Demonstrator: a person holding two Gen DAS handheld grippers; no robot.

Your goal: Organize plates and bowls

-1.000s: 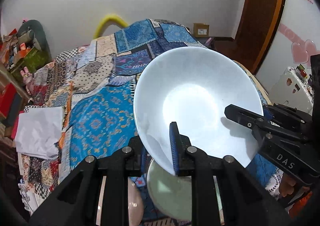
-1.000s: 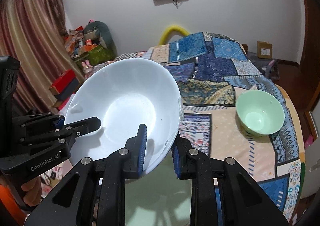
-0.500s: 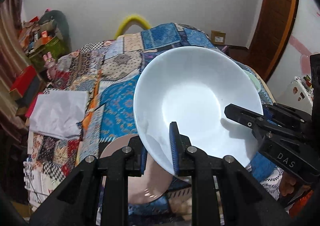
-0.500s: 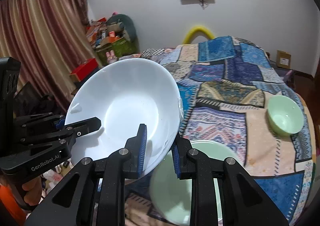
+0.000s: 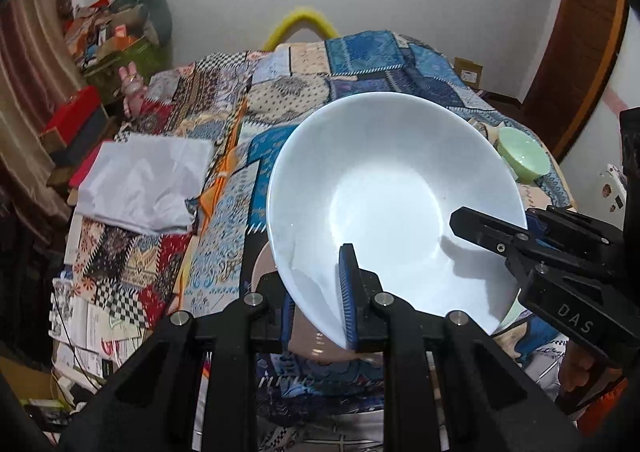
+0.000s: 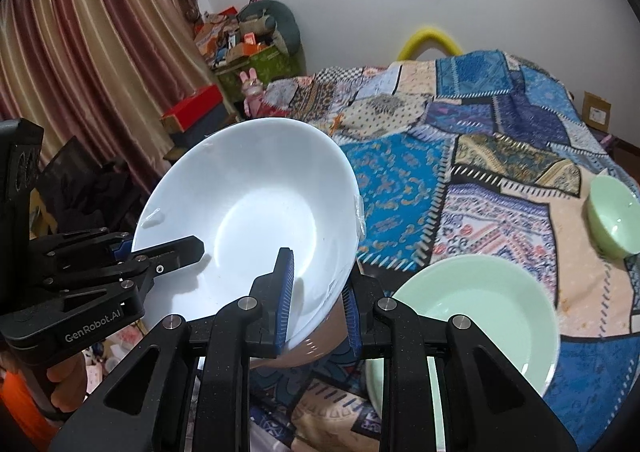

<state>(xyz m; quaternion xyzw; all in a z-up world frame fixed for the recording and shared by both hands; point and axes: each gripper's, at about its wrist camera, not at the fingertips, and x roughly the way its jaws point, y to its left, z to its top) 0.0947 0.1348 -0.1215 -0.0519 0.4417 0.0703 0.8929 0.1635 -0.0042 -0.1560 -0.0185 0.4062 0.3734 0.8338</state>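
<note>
2 labels: "GenRobot.AI" on left gripper (image 6: 168,252), "DAS" on right gripper (image 5: 484,228).

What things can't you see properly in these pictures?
- Pink plate: both views, mostly hidden under the white bowl and the fingers; its full shape can't be seen.
- Green plate: right wrist view, near edge hidden behind the right gripper; left wrist view shows only a sliver.
- Small green bowl: cut off at the right edge of the right wrist view.
- Hands: only a bit shows at each picture's lower corner.
</note>
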